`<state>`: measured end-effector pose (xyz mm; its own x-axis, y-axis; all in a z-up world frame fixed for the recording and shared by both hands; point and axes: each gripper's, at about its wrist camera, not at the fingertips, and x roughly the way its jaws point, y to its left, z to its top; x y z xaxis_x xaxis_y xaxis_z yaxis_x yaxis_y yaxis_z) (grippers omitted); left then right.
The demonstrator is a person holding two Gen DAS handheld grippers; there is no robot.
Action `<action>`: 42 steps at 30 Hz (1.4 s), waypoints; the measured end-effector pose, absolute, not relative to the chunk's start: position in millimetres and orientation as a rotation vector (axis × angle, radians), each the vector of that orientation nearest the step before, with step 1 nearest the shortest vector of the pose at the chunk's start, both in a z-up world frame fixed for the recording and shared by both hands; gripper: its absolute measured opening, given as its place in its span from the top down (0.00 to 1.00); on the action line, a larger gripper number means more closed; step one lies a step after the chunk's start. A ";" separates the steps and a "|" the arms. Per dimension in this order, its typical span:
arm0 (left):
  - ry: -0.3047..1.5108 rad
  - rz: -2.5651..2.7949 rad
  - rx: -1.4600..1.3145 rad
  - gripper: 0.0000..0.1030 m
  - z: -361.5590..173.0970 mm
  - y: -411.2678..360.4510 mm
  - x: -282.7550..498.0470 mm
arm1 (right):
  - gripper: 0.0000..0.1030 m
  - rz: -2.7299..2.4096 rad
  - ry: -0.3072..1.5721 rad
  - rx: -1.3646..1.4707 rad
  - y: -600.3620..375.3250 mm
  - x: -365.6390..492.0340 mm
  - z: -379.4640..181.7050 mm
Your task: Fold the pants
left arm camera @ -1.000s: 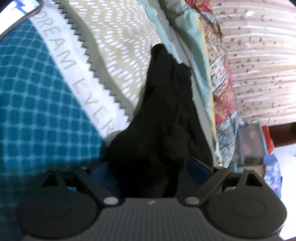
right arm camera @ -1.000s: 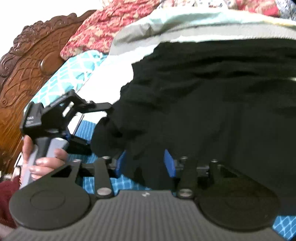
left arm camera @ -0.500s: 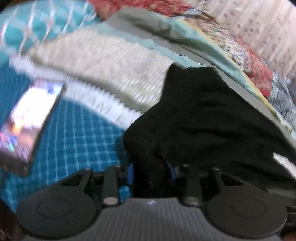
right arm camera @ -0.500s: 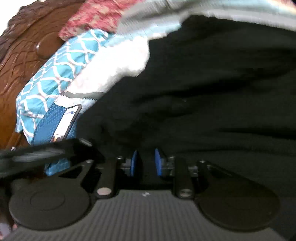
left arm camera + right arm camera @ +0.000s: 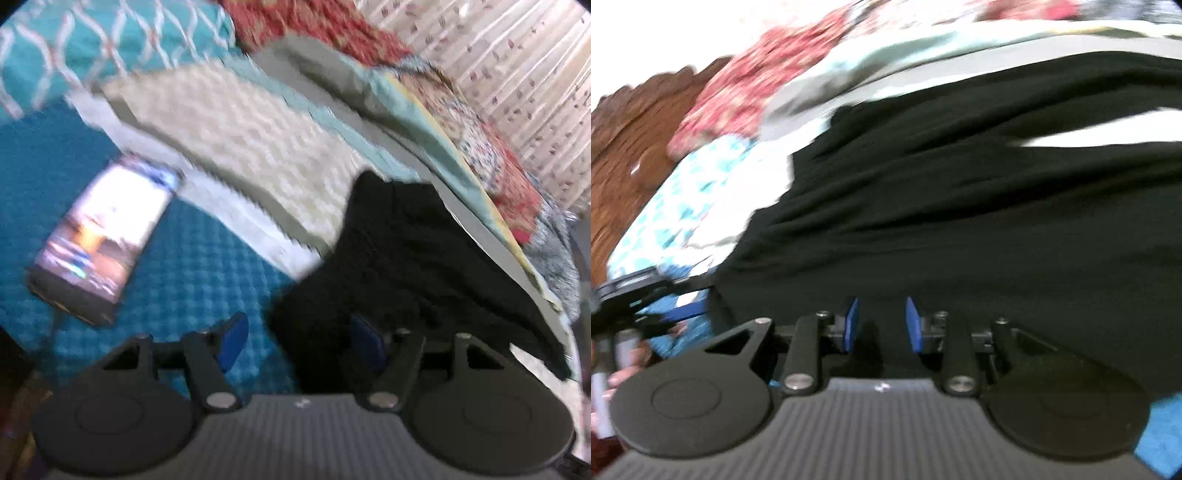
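The black pants (image 5: 413, 266) lie spread on the bed, partly over a pale blanket; they fill most of the right wrist view (image 5: 979, 206). My left gripper (image 5: 299, 341) is open, its blue pads (image 5: 231, 341) wide apart, with a bunched corner of the pants lying between them, no longer pinched. My right gripper (image 5: 881, 325) is open a little, its blue pads (image 5: 851, 325) apart over the near edge of the pants. The left gripper (image 5: 639, 295) also shows at the left edge of the right wrist view, held by a hand.
A lit phone (image 5: 107, 236) lies on the blue checked bedspread (image 5: 192, 266) at left. A cream textured blanket (image 5: 240, 140), teal patterned pillow (image 5: 85, 40) and red quilt (image 5: 325, 26) lie behind. A carved wooden headboard (image 5: 624, 147) and a curtain (image 5: 517, 74) stand beyond.
Both grippers were shut on the pants half a second ago and have opened, letting the fabric go. The pants have come down onto the bed.
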<state>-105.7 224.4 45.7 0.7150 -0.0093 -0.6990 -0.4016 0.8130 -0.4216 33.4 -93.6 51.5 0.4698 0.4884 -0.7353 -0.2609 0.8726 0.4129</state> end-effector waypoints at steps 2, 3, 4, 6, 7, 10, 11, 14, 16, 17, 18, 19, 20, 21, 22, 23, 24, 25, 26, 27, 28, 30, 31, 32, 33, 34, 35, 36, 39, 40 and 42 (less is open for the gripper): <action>0.741 0.236 -0.572 0.39 55.7 226.1 -101.9 | 0.71 0.355 1.005 0.251 -119.8 34.8 44.2; 0.733 0.230 -0.563 0.40 62.5 226.9 -97.0 | 0.76 0.294 1.055 0.251 -134.5 37.9 34.4; 0.722 0.219 -0.538 0.39 71.2 226.3 -89.5 | 0.76 0.306 1.075 0.332 -150.3 39.0 29.5; 0.701 0.211 -0.439 0.39 91.0 219.7 -69.8 | 0.73 0.314 1.086 0.485 -172.9 42.6 33.5; 0.690 0.204 -0.368 0.39 101.3 212.6 -55.9 | 0.72 0.304 1.066 0.513 -183.3 44.2 39.9; 0.666 0.156 -0.101 0.35 120.9 185.8 -3.3 | 0.72 0.261 0.988 0.518 -209.1 54.4 60.3; 0.666 0.142 -0.023 0.34 123.1 176.4 15.9 | 0.72 0.240 0.969 0.521 -219.8 61.3 67.1; 0.673 0.049 0.150 0.31 121.7 148.6 77.1 | 0.71 0.169 0.922 0.496 -247.6 82.2 84.0; 0.677 -0.008 0.249 0.23 114.6 127.7 115.4 | 0.69 0.103 0.899 0.453 -261.4 102.0 93.7; 0.676 -0.026 0.296 0.21 108.8 116.5 135.3 | 0.69 0.060 0.893 0.434 -270.1 114.7 98.4; 0.678 -0.039 0.329 0.20 101.8 106.9 151.5 | 0.69 0.027 0.885 0.426 -280.5 126.4 102.2; 0.688 -0.050 0.346 0.18 94.8 99.3 164.2 | 0.68 -0.010 0.871 0.428 -292.1 141.1 107.0; 0.704 -0.061 0.352 0.14 86.2 94.2 177.6 | 0.68 -0.044 0.858 0.439 -305.3 156.6 111.4; 0.726 -0.073 0.349 0.13 77.7 88.7 190.9 | 0.63 -0.077 0.847 0.460 -320.5 172.9 115.3; 0.748 -0.083 0.341 0.11 68.2 84.7 203.1 | 0.55 -0.109 0.835 0.489 -334.9 190.4 118.3; 0.769 -0.092 0.336 0.11 59.0 82.0 212.0 | 0.54 -0.135 0.820 0.522 -347.3 205.6 121.7; 0.792 -0.102 0.337 0.11 49.1 79.8 220.2 | 0.53 -0.163 0.802 0.560 -359.5 220.8 123.6; 0.813 -0.106 0.348 0.11 38.4 77.2 227.2 | 0.53 -0.186 0.788 0.598 -371.4 238.7 122.3; 0.833 -0.103 0.361 0.12 29.2 75.7 231.7 | 0.53 -0.208 0.777 0.631 -379.9 255.4 119.4; 0.857 -0.097 0.375 0.12 18.5 73.7 236.8 | 0.53 -0.226 0.772 0.654 -391.4 269.7 119.2; 0.870 -0.095 0.376 0.12 10.4 74.9 238.4 | 0.52 -0.243 0.774 0.658 -397.0 289.4 116.5; 0.863 -0.103 0.344 0.14 3.1 79.7 239.7 | 0.50 -0.293 0.784 0.615 -403.7 318.0 117.4; 0.859 -0.107 0.328 0.17 3.0 82.6 239.0 | 0.48 -0.327 0.800 0.584 -403.4 338.0 112.1; 0.859 -0.112 0.311 0.20 3.4 85.4 238.5 | 0.48 -0.361 0.822 0.554 -404.1 355.6 104.7; 0.857 -0.115 0.298 0.21 2.2 87.0 237.8 | 0.46 -0.388 0.844 0.532 -412.8 368.6 99.4; 0.855 -0.118 0.297 0.23 2.4 86.8 239.3 | 0.46 -0.423 0.869 0.510 -416.5 381.6 90.4; 0.851 -0.121 0.300 0.25 2.5 87.0 239.8 | 0.46 -0.460 0.893 0.489 -419.8 392.2 80.9; 0.845 -0.124 0.304 0.27 1.5 86.1 238.5 | 0.46 -0.496 0.912 0.480 -422.3 398.9 72.2; 0.835 -0.134 0.319 0.35 2.3 82.0 241.5 | 0.46 -0.606 0.949 0.474 -439.0 413.6 52.8; 0.833 -0.138 0.320 0.40 2.7 81.4 242.4 | 0.45 -0.626 0.963 0.476 -443.1 415.6 46.2; 0.824 -0.142 0.327 0.49 3.8 79.1 242.9 | 0.49 -0.623 0.966 0.440 -444.2 418.2 40.3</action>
